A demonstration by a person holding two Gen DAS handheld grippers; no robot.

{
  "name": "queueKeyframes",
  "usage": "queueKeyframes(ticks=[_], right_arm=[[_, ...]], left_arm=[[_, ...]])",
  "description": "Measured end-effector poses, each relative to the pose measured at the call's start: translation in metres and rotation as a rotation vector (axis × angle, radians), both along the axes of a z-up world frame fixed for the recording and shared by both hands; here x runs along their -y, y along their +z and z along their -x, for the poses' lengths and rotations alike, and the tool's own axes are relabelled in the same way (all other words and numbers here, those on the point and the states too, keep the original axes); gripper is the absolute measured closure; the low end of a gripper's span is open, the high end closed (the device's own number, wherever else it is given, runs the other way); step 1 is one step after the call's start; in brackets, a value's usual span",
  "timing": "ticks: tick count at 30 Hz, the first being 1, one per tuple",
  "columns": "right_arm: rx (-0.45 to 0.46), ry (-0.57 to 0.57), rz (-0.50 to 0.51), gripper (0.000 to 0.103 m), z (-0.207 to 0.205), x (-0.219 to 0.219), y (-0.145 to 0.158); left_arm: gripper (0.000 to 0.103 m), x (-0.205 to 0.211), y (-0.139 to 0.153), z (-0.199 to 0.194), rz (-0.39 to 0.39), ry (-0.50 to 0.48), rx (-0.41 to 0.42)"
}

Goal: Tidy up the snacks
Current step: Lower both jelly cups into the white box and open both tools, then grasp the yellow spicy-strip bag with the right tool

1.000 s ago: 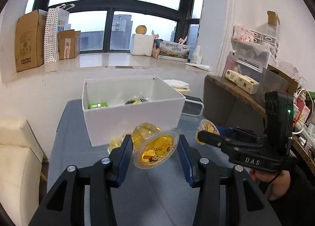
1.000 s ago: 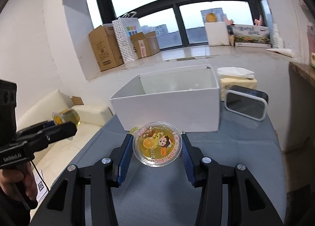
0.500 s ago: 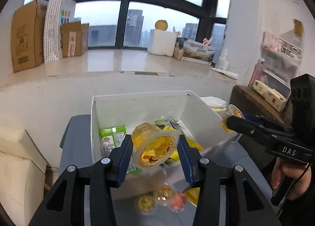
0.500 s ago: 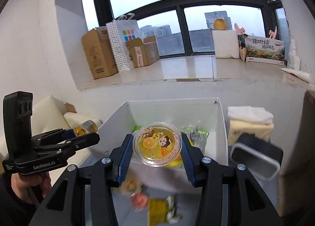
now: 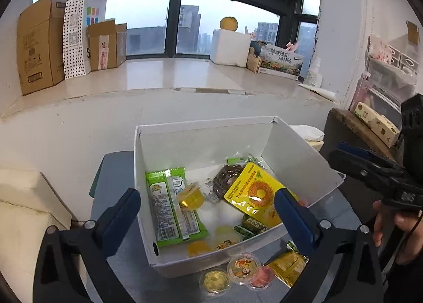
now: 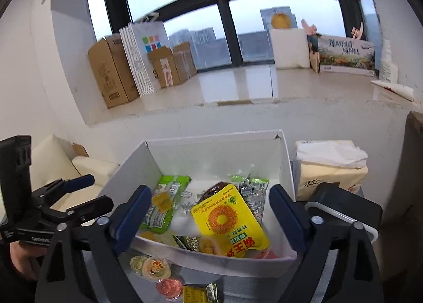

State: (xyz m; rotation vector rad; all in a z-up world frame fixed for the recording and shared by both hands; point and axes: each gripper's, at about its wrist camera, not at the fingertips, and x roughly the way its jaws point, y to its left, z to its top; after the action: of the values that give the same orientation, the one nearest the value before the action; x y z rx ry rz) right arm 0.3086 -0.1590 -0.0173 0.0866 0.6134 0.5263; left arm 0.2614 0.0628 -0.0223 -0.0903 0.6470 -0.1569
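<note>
I have both grippers poised over the white box (image 5: 296, 144), my landmark, so that what they let go drops inside it. The left gripper (image 5: 207, 209) has its jaws opening, spread wide with nothing pressed between them; the yellow jelly cup (image 5: 191, 198) shows between them, over the green packet (image 5: 171, 213) in the box. The right gripper (image 6: 208, 215) is also opening its jaws, empty, above the yellow ring-snack pouch (image 6: 227, 223); I cannot make out its own cup for certain among the pale shapes at the box's near wall. Nearest me, just outside that wall, 3 jelly cups (image 5: 242, 268) and a yellow packet (image 5: 288, 267) wait on the grey table (image 5: 111, 171), partly cut off by the frame. Beyond the box's right side sits a tissue pack (image 6: 330, 168).
</note>
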Motion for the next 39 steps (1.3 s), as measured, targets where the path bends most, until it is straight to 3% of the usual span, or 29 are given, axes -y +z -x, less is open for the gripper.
queueKeyframes(ticks=[7,13,21,25,31,39], right_arm=[[0.07,0.031,0.031,0.0,0.038,0.007,0.018],[0.106,0.054,0.013,0.0,0.085,0.017,0.026],[0.058,0.102,-0.026,0.0,0.155,0.031,-0.007],[0.033,0.105,0.041,0.0,0.178,0.032,-0.037],[-0.052,0.103,0.046,0.0,0.176,0.032,-0.07],[-0.127,0.103,0.127,0.0,0.126,0.0,-0.089]], left_arm=[[0.0,0.005,0.015,0.026,0.012,-0.008,0.019],[0.0,0.02,0.024,0.085,0.011,-0.037,0.047],[0.0,0.035,0.011,0.182,0.051,-0.028,0.065],[0.0,0.042,-0.002,0.21,0.031,-0.021,0.052],[0.0,0.045,-0.016,0.228,0.053,-0.022,0.025],[0.0,0.044,-0.021,0.237,0.074,-0.033,0.014]])
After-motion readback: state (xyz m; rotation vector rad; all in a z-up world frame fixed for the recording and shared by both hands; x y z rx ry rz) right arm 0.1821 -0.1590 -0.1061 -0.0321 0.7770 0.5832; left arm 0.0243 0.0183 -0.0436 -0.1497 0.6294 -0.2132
